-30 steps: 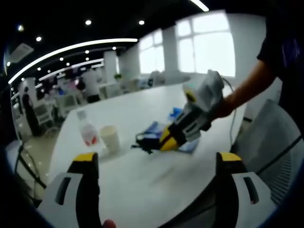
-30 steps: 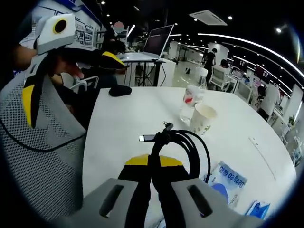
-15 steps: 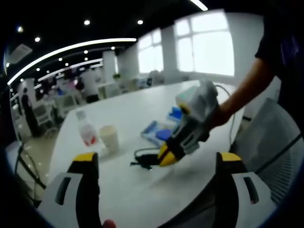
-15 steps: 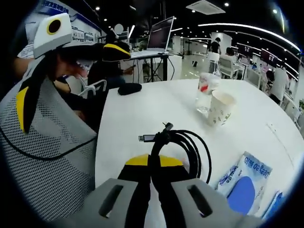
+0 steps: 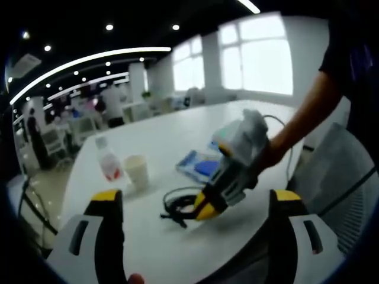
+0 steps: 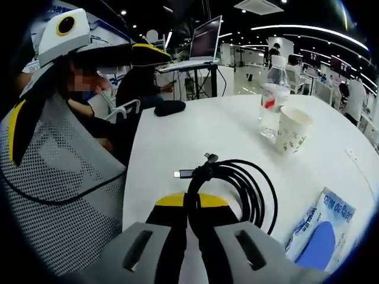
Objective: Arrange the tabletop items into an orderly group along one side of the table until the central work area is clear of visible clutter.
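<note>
My right gripper [image 6: 188, 204] is shut on a coiled black cable [image 6: 237, 183], held low over the white table [image 6: 195, 130]. From the left gripper view, that right gripper [image 5: 198, 211] carries the black cable [image 5: 176, 207] over the table's near part. My left gripper [image 5: 195, 204] is open, with nothing between its yellow-tipped fingers. A water bottle [image 5: 108, 160] with a red label and a paper cup [image 5: 137, 171] stand together on the table; they appear as bottle [image 6: 271, 97] and cup [image 6: 294, 130] in the right gripper view. A blue and white packet [image 6: 320, 228] lies flat, also seen as packet [image 5: 200, 164].
A grey mesh chair [image 6: 53, 195] stands at the table's edge, and another chair [image 5: 340, 171] sits beside the person's arm [image 5: 308, 112]. A dark mouse-like object [image 6: 170, 107] lies at the far table edge. A laptop on a stand [image 6: 204, 41] is behind. People sit at desks further off.
The right gripper has carried the cable nearer and lower across the table, away from the blue packets. The left gripper has stayed put and open.
</note>
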Available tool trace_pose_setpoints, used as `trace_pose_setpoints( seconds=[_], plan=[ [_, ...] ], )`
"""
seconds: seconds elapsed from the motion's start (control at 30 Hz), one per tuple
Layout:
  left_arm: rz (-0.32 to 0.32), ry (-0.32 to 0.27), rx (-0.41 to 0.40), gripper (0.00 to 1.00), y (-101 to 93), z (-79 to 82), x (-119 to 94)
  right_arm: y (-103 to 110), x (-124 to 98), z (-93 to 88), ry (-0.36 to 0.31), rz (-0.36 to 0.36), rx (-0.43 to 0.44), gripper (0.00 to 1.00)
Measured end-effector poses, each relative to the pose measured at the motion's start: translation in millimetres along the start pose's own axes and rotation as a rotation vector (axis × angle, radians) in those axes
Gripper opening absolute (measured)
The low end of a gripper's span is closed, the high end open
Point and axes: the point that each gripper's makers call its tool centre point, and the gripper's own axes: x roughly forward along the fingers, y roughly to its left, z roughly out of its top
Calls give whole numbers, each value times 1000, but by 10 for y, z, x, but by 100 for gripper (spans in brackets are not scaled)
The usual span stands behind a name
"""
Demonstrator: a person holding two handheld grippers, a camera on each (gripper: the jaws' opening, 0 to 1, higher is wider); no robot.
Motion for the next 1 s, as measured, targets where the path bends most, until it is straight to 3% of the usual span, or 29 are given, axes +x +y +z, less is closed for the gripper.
trace_pose_setpoints(
  seconds=[0.5, 0.67, 1.0],
  plan=[
    [9, -3, -15, 100, 21, -4, -5, 105, 191, -131, 62, 57, 23, 6],
    [13, -1, -17, 99, 26, -8, -7, 126, 222, -167, 81, 56, -5, 7],
    [18, -3, -21, 99, 32, 0, -6, 120, 194, -85, 51, 50, -32, 9]
  ],
)
